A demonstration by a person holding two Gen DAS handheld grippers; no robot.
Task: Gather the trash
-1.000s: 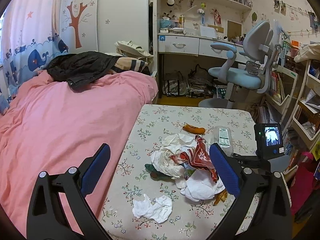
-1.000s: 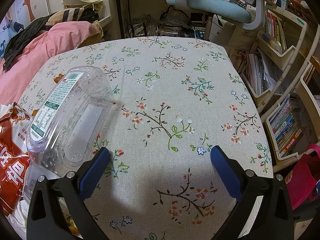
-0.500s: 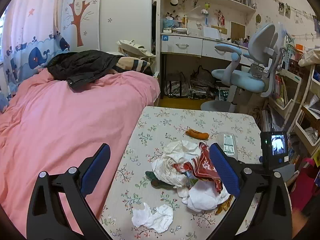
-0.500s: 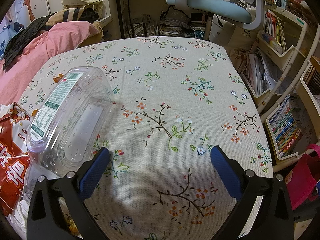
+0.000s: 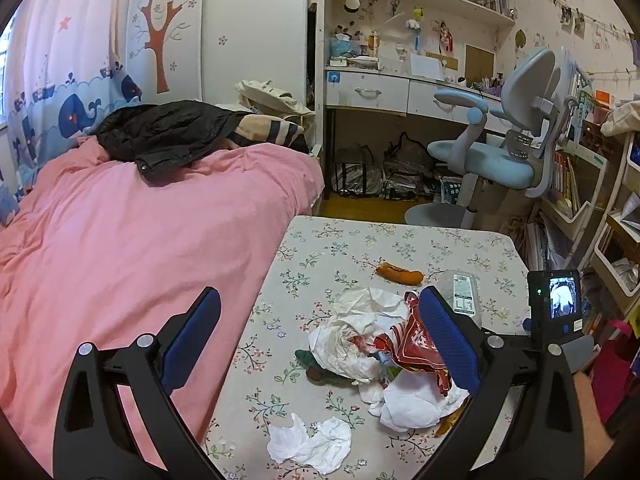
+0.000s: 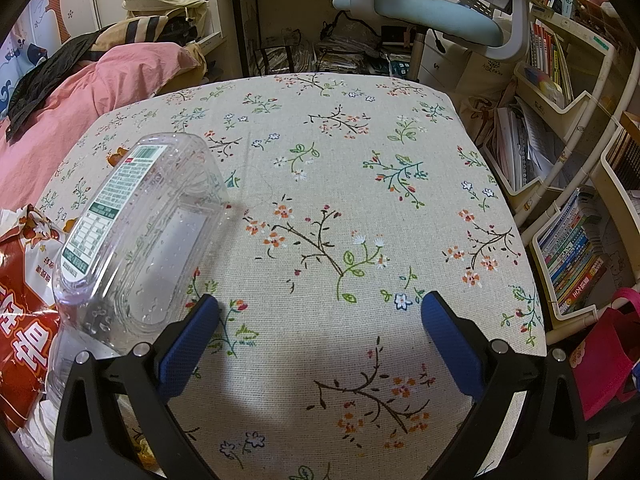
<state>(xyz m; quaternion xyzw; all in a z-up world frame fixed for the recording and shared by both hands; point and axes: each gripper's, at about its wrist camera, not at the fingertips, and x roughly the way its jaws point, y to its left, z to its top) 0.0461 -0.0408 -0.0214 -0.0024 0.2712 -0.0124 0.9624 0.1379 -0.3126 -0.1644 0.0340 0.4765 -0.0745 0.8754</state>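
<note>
A trash pile lies on the floral table [image 5: 352, 240]: crumpled white paper [image 5: 348, 336], a torn red snack wrapper [image 5: 412, 346], a loose white tissue [image 5: 312, 440], an orange peel [image 5: 400, 274] and a clear plastic container [image 5: 460, 292]. My left gripper [image 5: 320, 344] is open and empty, raised above and before the pile. My right gripper [image 6: 320, 340] is open and empty, low over the table; the clear container [image 6: 136, 236] lies just left of its left finger, with the red wrapper [image 6: 24, 304] beyond.
A pink bed [image 5: 140, 232] adjoins the table's left side. A blue desk chair [image 5: 500, 160] and a desk stand behind. Bookshelves [image 6: 568, 184] and a pink bag [image 6: 608, 352] stand right of the table. The right gripper's screen [image 5: 560, 304] shows at the table's right.
My left gripper has risen and pulled back, so the pile sits lower and smaller in its view. The right gripper has not moved.
</note>
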